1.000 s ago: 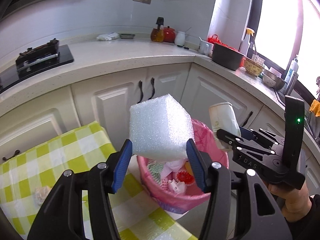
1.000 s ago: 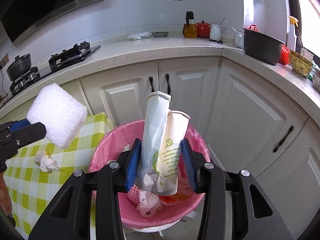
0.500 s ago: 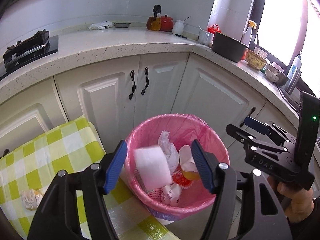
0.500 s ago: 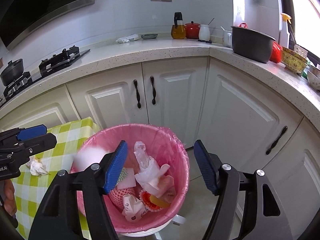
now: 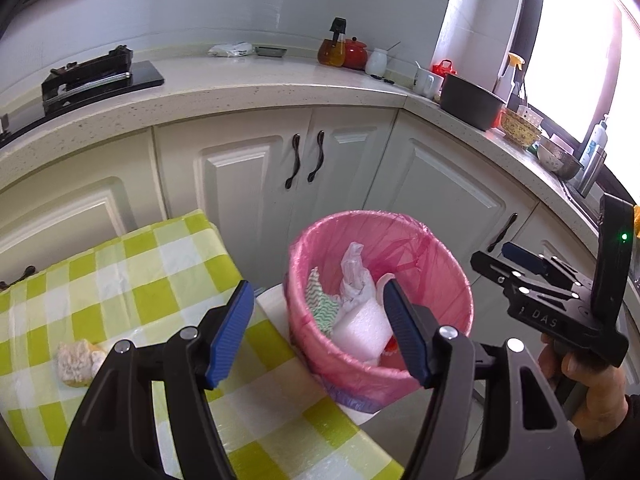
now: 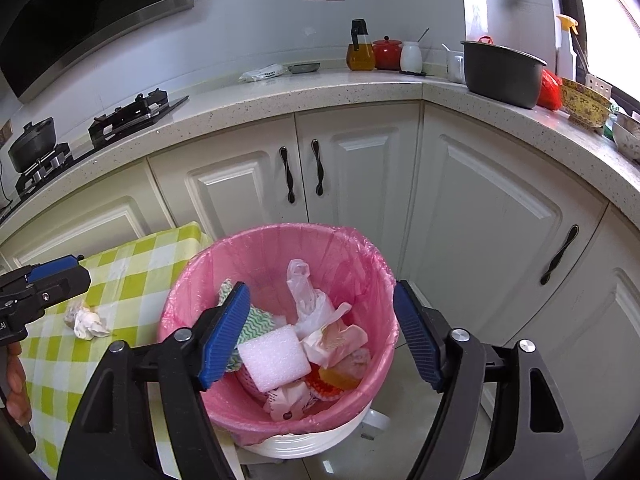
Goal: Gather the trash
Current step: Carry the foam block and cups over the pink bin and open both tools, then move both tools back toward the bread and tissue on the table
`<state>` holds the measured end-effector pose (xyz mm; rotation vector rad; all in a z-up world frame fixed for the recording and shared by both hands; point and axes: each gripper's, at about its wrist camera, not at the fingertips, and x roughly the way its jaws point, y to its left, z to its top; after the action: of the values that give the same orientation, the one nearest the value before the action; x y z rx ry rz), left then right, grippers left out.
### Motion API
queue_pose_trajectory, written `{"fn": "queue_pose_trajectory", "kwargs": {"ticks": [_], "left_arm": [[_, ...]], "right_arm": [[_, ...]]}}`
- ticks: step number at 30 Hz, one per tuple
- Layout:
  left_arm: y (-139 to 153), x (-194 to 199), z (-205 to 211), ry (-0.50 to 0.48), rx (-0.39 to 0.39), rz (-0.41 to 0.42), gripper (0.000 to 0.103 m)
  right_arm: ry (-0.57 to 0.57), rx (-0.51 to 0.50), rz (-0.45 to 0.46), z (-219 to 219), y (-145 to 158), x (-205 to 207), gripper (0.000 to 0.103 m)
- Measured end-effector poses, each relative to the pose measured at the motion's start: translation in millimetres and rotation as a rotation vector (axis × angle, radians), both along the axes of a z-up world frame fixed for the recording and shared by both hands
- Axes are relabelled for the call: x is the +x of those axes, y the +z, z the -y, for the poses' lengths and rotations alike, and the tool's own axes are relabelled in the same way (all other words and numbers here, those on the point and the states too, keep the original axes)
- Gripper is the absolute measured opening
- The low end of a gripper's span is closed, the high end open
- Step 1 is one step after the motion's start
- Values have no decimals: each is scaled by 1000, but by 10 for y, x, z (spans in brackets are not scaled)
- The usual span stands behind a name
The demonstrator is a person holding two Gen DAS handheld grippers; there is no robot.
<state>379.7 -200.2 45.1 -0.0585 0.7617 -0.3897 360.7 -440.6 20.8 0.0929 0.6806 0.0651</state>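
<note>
The pink-lined trash bin (image 5: 360,214) (image 6: 280,229) stands on the floor beside the table. Inside it lie a white foam block (image 5: 362,330) (image 6: 274,358), a crumpled white plastic bag (image 6: 308,300), a flattened paper cup (image 6: 336,340) and other wrappers. My left gripper (image 5: 316,285) (image 6: 82,270) hangs open over the gap between table and bin, holding nothing. My right gripper (image 6: 320,286) (image 5: 490,254) hovers above the bin with its jaws opening and nothing between them. A crumpled tissue (image 5: 76,362) (image 6: 86,320) lies on the green checked tablecloth (image 5: 140,280) (image 6: 132,272).
White cabinet doors (image 6: 360,184) curve around behind the bin under a speckled counter (image 6: 320,92). On the counter stand a gas stove (image 5: 88,76), an oil bottle (image 6: 360,52), a red pot (image 6: 386,54) and a dark cooking pot (image 6: 500,74). A person's hand (image 5: 588,392) holds the right gripper.
The left gripper let go of the foam block and the right let go of the paper cups and bag; all fell into the bin. Both sets of jaws widened.
</note>
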Motion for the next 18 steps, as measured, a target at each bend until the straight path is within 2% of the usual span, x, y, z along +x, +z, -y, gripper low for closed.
{"fn": "queue_pose_trajectory", "kwargs": {"ticks": [9, 18], "left_arm": [[42, -349, -665, 92, 44, 45, 66], [-82, -581, -1416, 185, 95, 40, 66]], "right_arm": [[23, -16, 50, -292, 97, -237, 76], [68, -14, 77, -820, 96, -463, 81]]}}
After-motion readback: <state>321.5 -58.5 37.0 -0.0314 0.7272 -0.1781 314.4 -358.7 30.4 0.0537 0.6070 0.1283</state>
